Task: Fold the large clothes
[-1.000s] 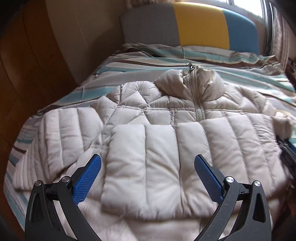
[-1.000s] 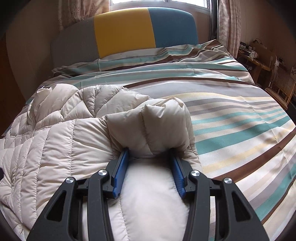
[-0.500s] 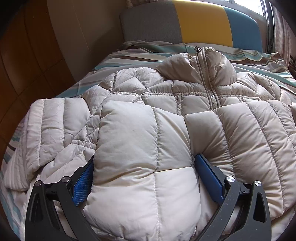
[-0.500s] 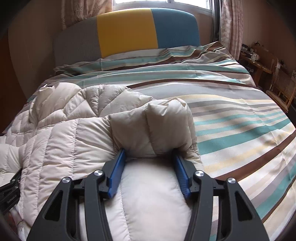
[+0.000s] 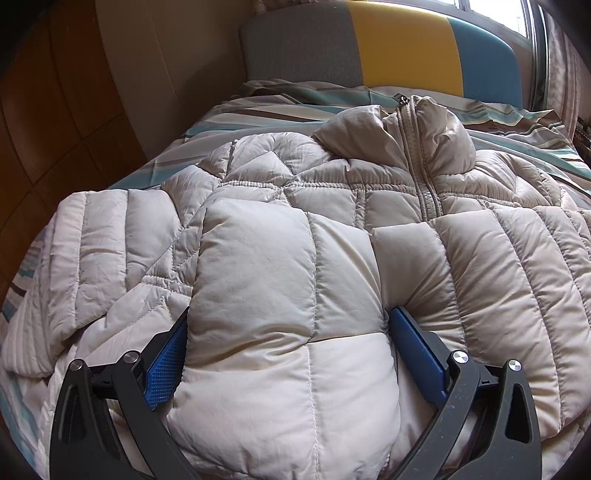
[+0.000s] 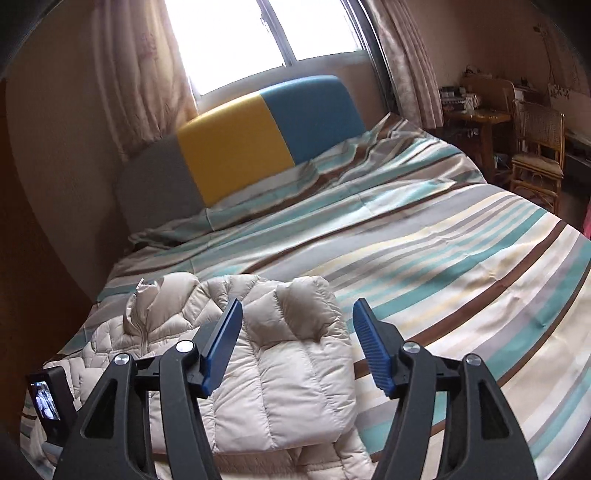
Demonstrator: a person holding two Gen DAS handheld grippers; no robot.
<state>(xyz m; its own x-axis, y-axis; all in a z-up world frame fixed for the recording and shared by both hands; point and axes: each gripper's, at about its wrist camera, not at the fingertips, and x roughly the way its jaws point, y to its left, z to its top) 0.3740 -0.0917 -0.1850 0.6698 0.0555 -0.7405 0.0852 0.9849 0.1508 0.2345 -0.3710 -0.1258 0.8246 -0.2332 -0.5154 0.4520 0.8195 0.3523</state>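
**Puffer jacket on the striped bed, one sleeve between the left fingers**

The beige puffer jacket [image 5: 369, 206] lies front-up on the bed [image 6: 461, 236], on its striped cover, zip closed and collar toward the headboard [image 6: 236, 144] of grey, yellow and blue panels; both sleeves are folded in over the chest. The left gripper [image 5: 288, 350] sits low on the jacket, its blue fingers [image 5: 166, 362] spread wide on either side of the folded left-hand sleeve [image 5: 280, 302]; the padding bulges against both pads, though whether they truly squeeze it I cannot tell. The right gripper [image 6: 295, 343] hangs above the bed, its jaws have just been opening, and its fingers [image 6: 373, 350] stand apart with nothing pinched; the other folded sleeve [image 6: 295, 365] lies below them, untouched. Seen from the right wrist, the left tool's small screen [image 6: 46, 400] shows at the jacket's far edge. Around the bed: a wood-panelled wall [image 5: 55, 110] close on one side; a bright window [image 6: 266, 33] with patterned curtains [image 6: 402, 62] behind the headboard; a cluttered wooden side table [image 6: 472, 114] and a cane chair [image 6: 535, 144] well apart on the other side; the striped cover beside the jacket is bare.
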